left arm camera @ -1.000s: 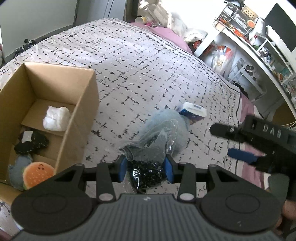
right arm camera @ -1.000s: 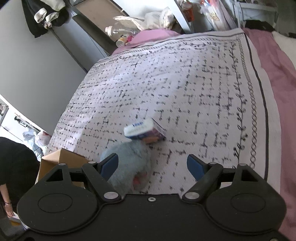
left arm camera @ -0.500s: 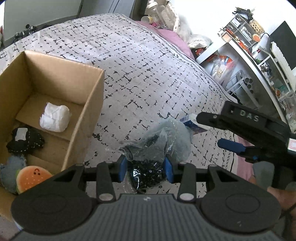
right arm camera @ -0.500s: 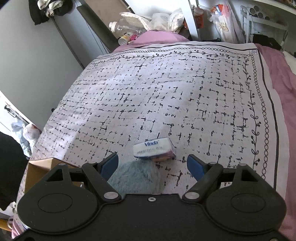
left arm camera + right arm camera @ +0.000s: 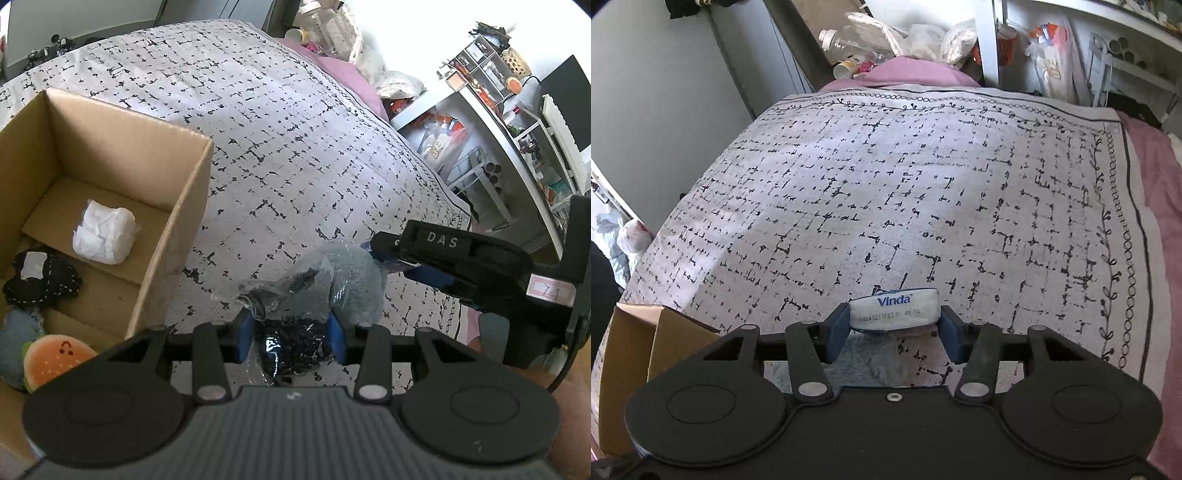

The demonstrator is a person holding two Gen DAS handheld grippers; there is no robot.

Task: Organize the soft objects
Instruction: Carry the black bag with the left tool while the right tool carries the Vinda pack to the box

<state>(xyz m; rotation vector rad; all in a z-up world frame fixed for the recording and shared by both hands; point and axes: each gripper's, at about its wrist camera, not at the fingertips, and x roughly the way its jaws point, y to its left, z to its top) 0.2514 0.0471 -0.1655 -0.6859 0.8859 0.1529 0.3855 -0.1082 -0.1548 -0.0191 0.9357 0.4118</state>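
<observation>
Currently, items as they lie relative to the cardboard box [image 5: 173, 229] on the bed [image 5: 280, 147]:

1. My left hand-held gripper [image 5: 291, 334]: clenched on a clear plastic bag of dark stuff [image 5: 291, 347], just to the right of the box's near wall. Part of the bag trails forward over a grey fluffy toy [image 5: 354, 284] lying on the bed beyond my fingers.

2. My right hand-held gripper [image 5: 893, 334]: its pads sit against both ends of a Vinda tissue pack [image 5: 894, 308], farther from the box than item 1. The pack's long axis runs across, from pad to pad, so the grip spans its length. I judge it grasped, though whether it is lifted I cannot tell.

3. Inside the box: white wad [image 5: 103, 236], black stitched piece [image 5: 42, 280], burger-shaped plush [image 5: 55, 360].

Judgement: the left load is nearer the box, which lies to its left; it likely goes in first, the tissue pack crossing over after.
</observation>
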